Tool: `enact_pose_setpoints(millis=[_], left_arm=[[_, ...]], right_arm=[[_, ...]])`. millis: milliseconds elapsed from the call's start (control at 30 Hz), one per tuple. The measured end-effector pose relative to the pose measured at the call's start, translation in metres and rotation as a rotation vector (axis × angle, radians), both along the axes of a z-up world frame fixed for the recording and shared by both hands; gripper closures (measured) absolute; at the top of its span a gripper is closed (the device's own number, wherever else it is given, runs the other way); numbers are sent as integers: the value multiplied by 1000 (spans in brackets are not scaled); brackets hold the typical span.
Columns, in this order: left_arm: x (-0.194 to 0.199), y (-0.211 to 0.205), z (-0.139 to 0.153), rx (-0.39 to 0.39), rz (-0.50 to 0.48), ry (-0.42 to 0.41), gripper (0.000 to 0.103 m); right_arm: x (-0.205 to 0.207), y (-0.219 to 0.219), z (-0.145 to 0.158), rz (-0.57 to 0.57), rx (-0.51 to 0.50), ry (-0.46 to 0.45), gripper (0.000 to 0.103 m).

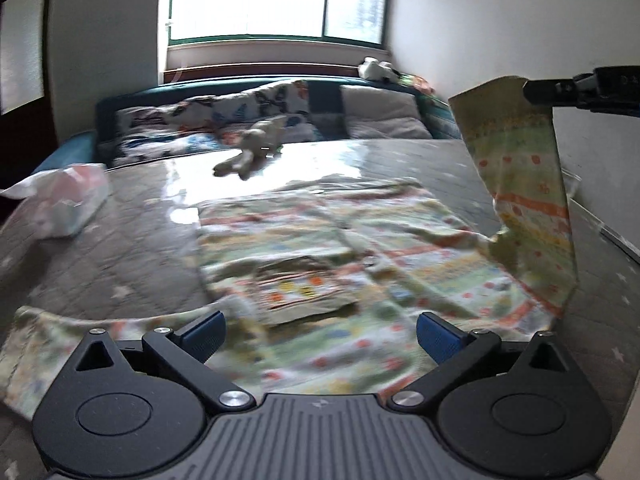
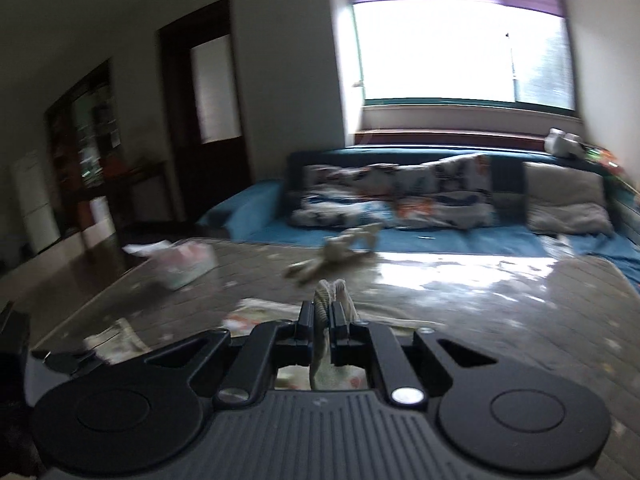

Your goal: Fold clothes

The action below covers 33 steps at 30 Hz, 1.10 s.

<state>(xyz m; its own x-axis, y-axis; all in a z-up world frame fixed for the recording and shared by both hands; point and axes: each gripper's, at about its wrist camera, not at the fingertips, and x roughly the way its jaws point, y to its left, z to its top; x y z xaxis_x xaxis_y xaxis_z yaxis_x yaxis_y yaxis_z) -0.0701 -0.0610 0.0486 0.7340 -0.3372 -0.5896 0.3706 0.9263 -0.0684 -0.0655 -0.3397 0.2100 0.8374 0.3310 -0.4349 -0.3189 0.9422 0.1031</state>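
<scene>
A patterned children's garment (image 1: 320, 256), pale green with orange and yellow bands, lies spread on the grey quilted surface (image 1: 120, 248). My left gripper (image 1: 320, 336) hangs just above its near part, jaws wide open, nothing between the blue pads (image 1: 204, 334). One sleeve (image 1: 524, 184) is lifted high at the right, and my right gripper (image 1: 532, 94) holds its end. In the right wrist view my right gripper (image 2: 325, 312) is shut on a bunched edge of that cloth (image 2: 330, 292), which sticks up between the jaws.
A tissue pack (image 1: 60, 204) lies at the left and a plush toy (image 1: 252, 152) at the far middle of the surface. Behind are a blue sofa with cushions (image 2: 400, 196), a bright window (image 1: 280, 0), a wall close at the right, and a dark doorway (image 2: 200, 92).
</scene>
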Motion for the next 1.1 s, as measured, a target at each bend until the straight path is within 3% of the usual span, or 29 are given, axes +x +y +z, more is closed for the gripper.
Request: enact_pose_setpoints(millis=[300,367,533,667,767,933,1100], left_arm=[[-7,41,-10,-29,121,31,0],[-7,45,-12,-35,136,37,0],[-6,48,-12,-35,162,32,0],[-4,43,-6,-54,155,14,0],[-3,30,0,-64,119,-3,1],[3,3,2,-86,41,-1,21],[12,-26,-5,-83,-36,30,43]], right_arm=[[11,79,-23,187,-37,75,96],[10,90,-29,232,-45,96,89],[-1,82,-31,259,-60,93,86],[-5,58,-39,214,-124,114,85],[-7,32,-63,143,-172,184,85],[-10,-4,-108,52,-185,302,85],[-14,-22,-136,0,-176,348,86]])
